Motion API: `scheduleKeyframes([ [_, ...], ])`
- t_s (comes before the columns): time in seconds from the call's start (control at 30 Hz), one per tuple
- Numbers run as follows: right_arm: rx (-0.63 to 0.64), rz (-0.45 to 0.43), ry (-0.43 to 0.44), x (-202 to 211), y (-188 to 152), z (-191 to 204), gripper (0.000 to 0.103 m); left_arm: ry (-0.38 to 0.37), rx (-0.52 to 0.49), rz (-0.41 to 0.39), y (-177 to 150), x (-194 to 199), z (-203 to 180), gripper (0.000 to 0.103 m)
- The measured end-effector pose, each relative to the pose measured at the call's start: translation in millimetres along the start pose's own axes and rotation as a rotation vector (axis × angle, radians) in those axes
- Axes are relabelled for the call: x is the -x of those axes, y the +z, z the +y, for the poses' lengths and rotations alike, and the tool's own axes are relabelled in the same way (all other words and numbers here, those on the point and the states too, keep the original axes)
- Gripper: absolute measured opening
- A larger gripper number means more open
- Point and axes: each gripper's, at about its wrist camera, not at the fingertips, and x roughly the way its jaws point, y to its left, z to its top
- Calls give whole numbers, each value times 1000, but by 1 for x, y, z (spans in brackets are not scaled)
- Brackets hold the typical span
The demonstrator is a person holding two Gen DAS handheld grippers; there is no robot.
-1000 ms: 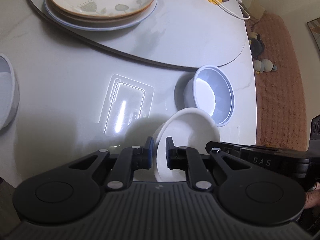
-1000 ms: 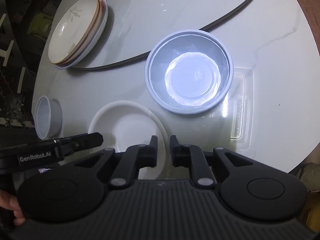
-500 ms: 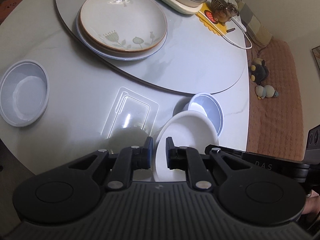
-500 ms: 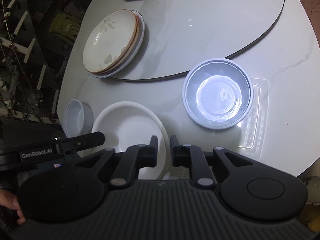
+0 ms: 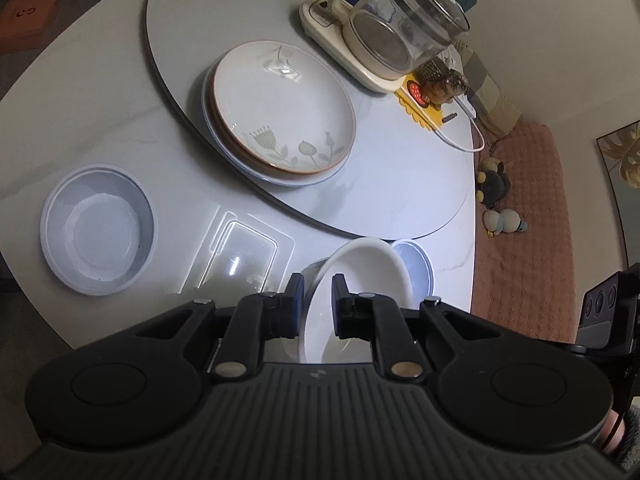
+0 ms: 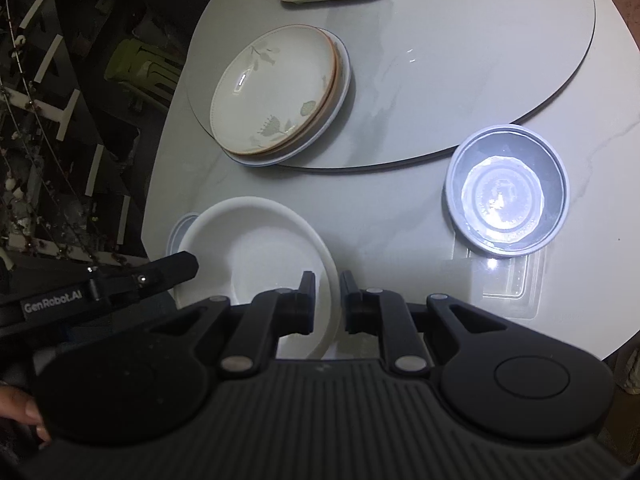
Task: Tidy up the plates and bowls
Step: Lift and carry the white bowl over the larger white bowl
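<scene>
You have the white bowl [image 5: 360, 280] clamped by its rim from two sides: your left gripper [image 5: 316, 300] pinches one edge at the bottom centre of its view, jaws nearly closed on the thin wall, and your right gripper [image 6: 326, 298] pinches the opposite edge the same way. Your right view shows the bowl's whole open inside at lower left, with the left gripper's tip lying across its far rim; your left view shows it edge-on and tilted, hiding most of a small blue-grey cup [image 5: 416, 268] behind it. Only your left view shows the glass kettle [image 5: 404, 20] at upper right. Both show the stacked floral plates [image 5: 280, 112] on the turntable [image 5: 400, 200] and the wide blue-grey bowl [image 6: 506, 196] beside a clear plastic tray [image 6: 508, 284]. Compared with a second ago, the table looks smaller and farther, and the bowl is off the table between your grippers
</scene>
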Motion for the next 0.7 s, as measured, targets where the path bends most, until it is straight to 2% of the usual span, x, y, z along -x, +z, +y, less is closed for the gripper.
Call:
scheduleKeyframes([
  [0.43, 13, -36, -43, -20, 0, 76, 16, -76, -20, -70, 30, 46, 61, 15],
  [0.7, 33, -58, -62, -41, 1, 113, 16, -69, -13, -115, 46, 57, 95, 15],
])
